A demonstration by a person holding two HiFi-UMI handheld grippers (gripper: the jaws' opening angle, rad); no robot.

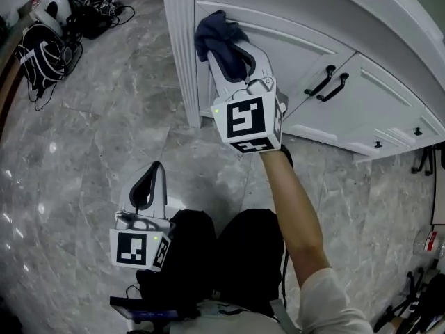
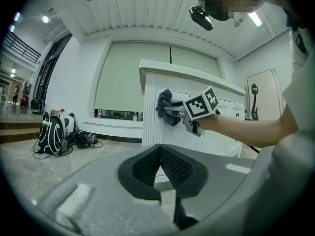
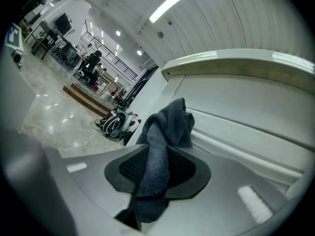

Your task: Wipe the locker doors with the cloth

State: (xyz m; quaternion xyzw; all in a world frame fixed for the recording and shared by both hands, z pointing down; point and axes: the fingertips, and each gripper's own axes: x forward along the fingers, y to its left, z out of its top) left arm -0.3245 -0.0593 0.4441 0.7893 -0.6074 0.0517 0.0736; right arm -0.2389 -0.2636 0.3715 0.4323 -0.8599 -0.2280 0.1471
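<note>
A dark blue cloth [image 1: 214, 35] is bunched against the top left corner of the white locker's leftmost door [image 1: 292, 51]. My right gripper [image 1: 233, 56] is shut on it and reaches forward from the person's bare arm. In the right gripper view the cloth [image 3: 162, 132] runs up between the black pads [image 3: 128, 167] and touches the door panel [image 3: 246, 117]. My left gripper [image 1: 154, 169] hangs low over the floor beside the person's legs. Its pads [image 2: 173, 167] meet with nothing between them. From the left gripper view the cloth [image 2: 165, 102] shows at the locker's corner post.
Black paired handles [image 1: 328, 82] sit on the middle doors, with small knobs [image 1: 417, 131] further right. A fluted corner post [image 1: 182, 54] edges the locker. Backpacks and cables [image 1: 43, 47] lie on the marble floor [image 1: 90, 152] at the far left. Dark stands [image 1: 417, 291] occupy the lower right.
</note>
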